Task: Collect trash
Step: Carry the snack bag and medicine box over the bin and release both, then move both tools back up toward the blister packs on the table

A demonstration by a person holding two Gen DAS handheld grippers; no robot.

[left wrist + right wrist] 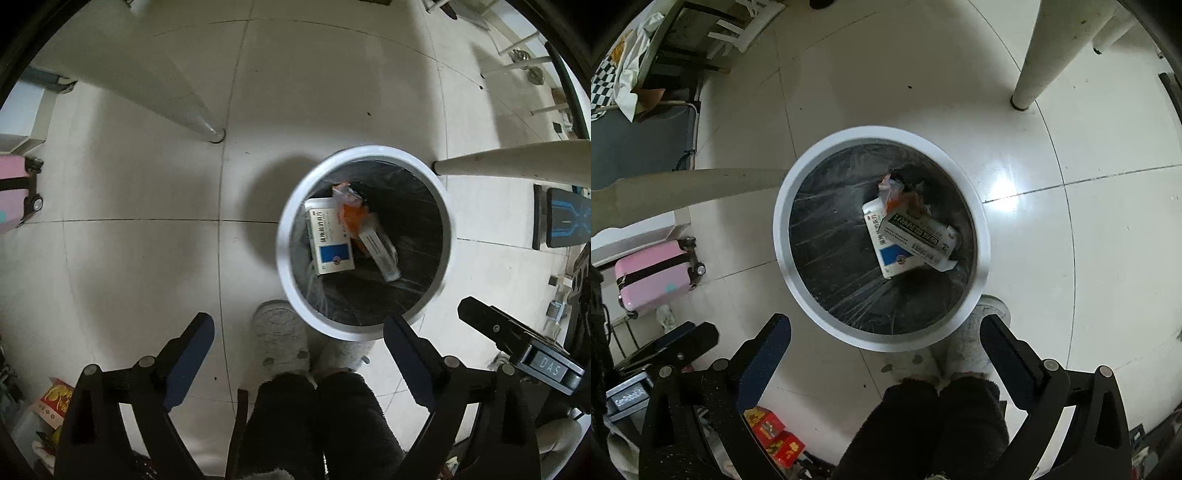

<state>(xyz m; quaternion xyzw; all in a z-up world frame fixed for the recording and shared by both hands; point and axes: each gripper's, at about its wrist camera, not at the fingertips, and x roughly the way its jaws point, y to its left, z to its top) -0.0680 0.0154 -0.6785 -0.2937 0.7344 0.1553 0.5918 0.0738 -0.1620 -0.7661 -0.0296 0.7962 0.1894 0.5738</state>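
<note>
From the left wrist, the left gripper (297, 334) is hanging spread wide and empty over the near rim of the trash bin (284, 225). Inside, on the black liner, a blue-and-white box (328, 242), a narrow carton (380, 254) and an orange wrapper (351, 206) are lying together; they look light, the boxes stiff and best pinched across their flat faces, the wrapper crinkly.

From the right wrist, the right gripper (884, 334) is likewise gaping and holding nothing. Glossy floor tiles (1089, 258) are reflecting light; a pink suitcase (653, 277) is standing left, a table leg (1045, 55) far right.

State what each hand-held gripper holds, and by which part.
Nothing: the left hand-held gripper and right hand-held gripper are both open and empty above the bin.
</note>
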